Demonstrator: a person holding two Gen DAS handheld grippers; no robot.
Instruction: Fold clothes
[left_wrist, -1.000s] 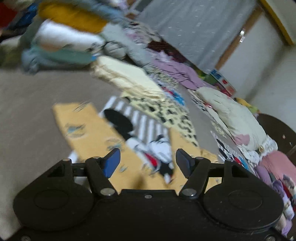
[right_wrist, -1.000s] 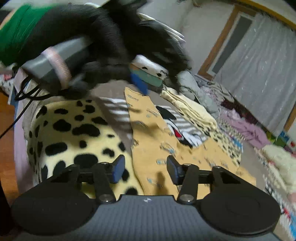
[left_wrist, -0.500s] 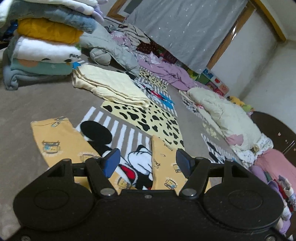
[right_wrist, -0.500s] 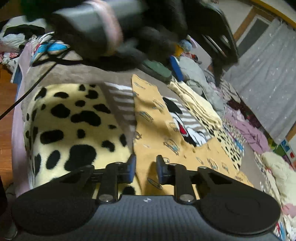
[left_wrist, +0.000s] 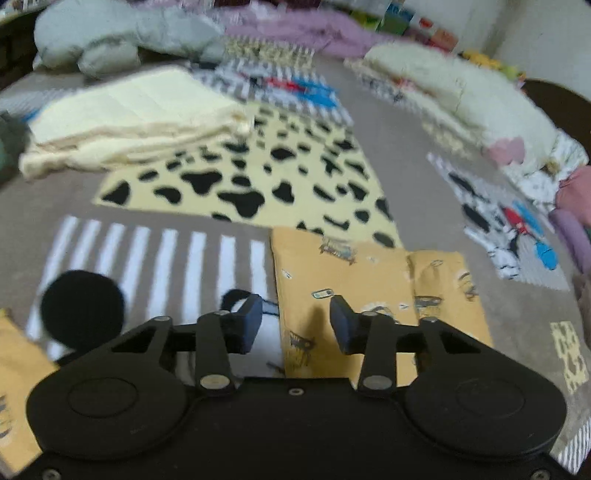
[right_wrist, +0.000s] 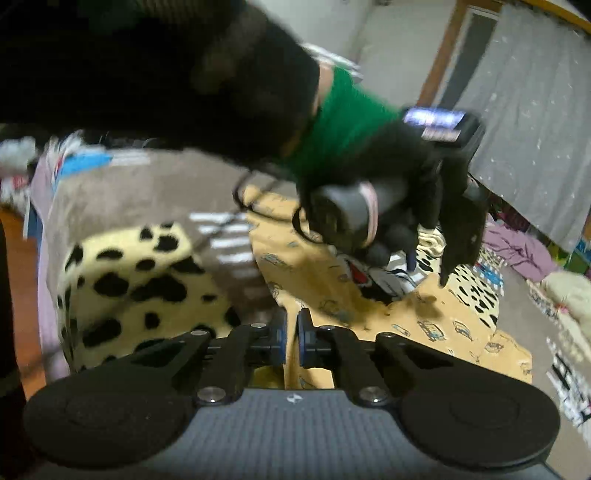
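- Blanket-covered floor (left_wrist: 406, 140), clothing piles at 12 o'clock.
- Yellow printed garment (left_wrist: 343, 280) lies flat.
- Left gripper (left_wrist: 295, 325) wide, over its edge at 6 o'clock.
- Right gripper (right_wrist: 291, 338) nearly closed; whether it pinches cloth, cannot tell.
- Advice: grasp one layer only, lift evenly.

No text, label or number can be read in either view. The lit screen (right_wrist: 434, 119) atop the left gripper (right_wrist: 428, 258), above the yellow garment (right_wrist: 406, 314), is too blurred to read.
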